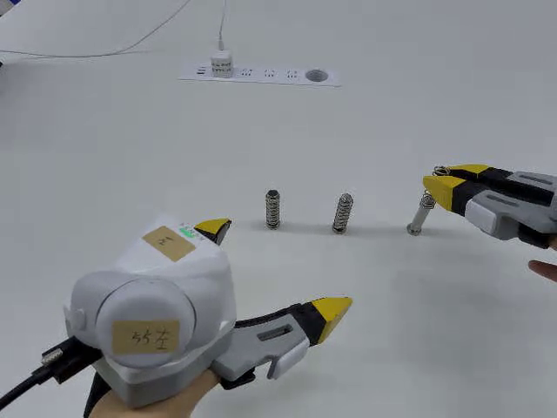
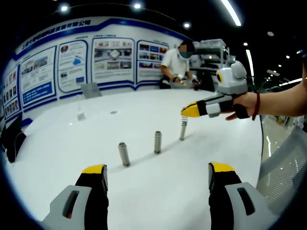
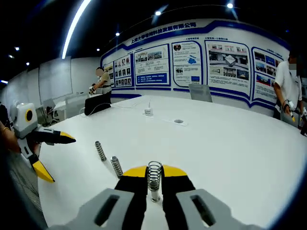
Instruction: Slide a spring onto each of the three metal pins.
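Observation:
Three metal pins stand in a row on the white table [image 1: 130,157]. The left pin [image 1: 273,209] and the middle pin [image 1: 343,213] each carry a spring. My right gripper [image 1: 438,181] is shut on a third spring [image 3: 154,175], holding it around the top of the right pin [image 1: 419,219]; that pin's lower shaft is bare. In the right gripper view the spring stands upright between the yellow tips, with the pin's base [image 3: 153,195] below. My left gripper [image 1: 274,267] hangs open and empty in front of the row, well short of the sprung pins [image 2: 124,154] [image 2: 157,142].
A white power strip [image 1: 261,74] with a plugged-in charger and cable lies at the table's far side, beside a round grommet [image 1: 317,76]. People stand at the table's far edges [image 2: 175,64] [image 3: 101,81].

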The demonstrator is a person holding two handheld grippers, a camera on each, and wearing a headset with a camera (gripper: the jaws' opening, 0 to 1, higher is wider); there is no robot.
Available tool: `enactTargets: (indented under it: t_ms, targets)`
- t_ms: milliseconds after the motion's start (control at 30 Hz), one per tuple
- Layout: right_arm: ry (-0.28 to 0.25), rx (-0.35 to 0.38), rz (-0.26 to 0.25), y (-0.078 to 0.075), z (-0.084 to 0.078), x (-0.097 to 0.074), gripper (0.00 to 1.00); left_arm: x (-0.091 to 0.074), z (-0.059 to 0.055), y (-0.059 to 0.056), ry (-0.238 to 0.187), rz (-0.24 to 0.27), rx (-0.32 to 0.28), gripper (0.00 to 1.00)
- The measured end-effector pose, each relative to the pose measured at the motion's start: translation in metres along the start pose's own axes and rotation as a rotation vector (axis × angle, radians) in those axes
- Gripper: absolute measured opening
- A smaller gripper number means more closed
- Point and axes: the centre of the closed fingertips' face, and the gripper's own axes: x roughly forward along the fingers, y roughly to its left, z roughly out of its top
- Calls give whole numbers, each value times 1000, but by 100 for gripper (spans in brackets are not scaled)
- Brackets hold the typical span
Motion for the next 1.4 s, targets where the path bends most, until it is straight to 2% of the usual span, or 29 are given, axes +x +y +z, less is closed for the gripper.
enactTargets:
  t_ms: [500, 1400]
  targets:
    - [33, -16, -7, 0, -10, 3, 12, 0, 1, 1, -6, -1, 0, 87]
    - [64, 6, -12, -2, -24, 7, 12, -1, 2, 1, -8, 1, 3, 85]
